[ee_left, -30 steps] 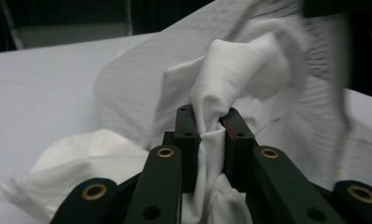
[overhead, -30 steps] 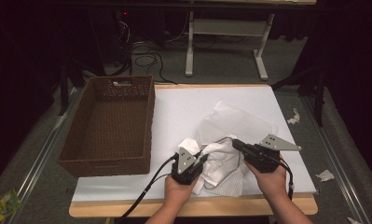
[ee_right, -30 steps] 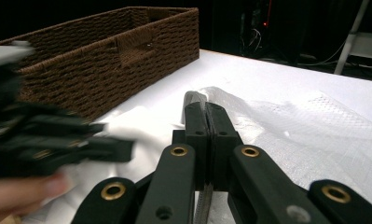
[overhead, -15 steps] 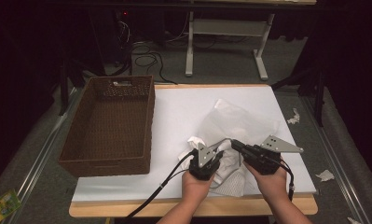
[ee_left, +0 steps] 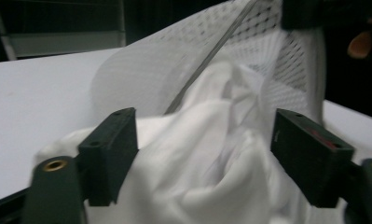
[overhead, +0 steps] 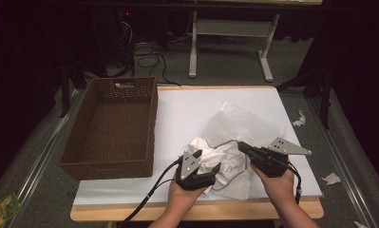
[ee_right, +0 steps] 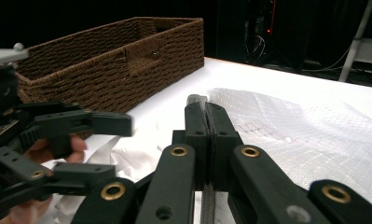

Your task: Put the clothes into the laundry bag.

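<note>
The mesh bag (overhead: 244, 124) edge is pinched by the right claw (overhead: 241, 146); the white cloth (ee_left: 207, 177), straddled by the gaping left claw (overhead: 214, 170), is judged partly stuffed in.

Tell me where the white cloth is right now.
In the high view the white cloth lies at the table's near edge, between the left gripper and the right gripper, partly inside the mesh bag, right of the wicker basket.
</note>
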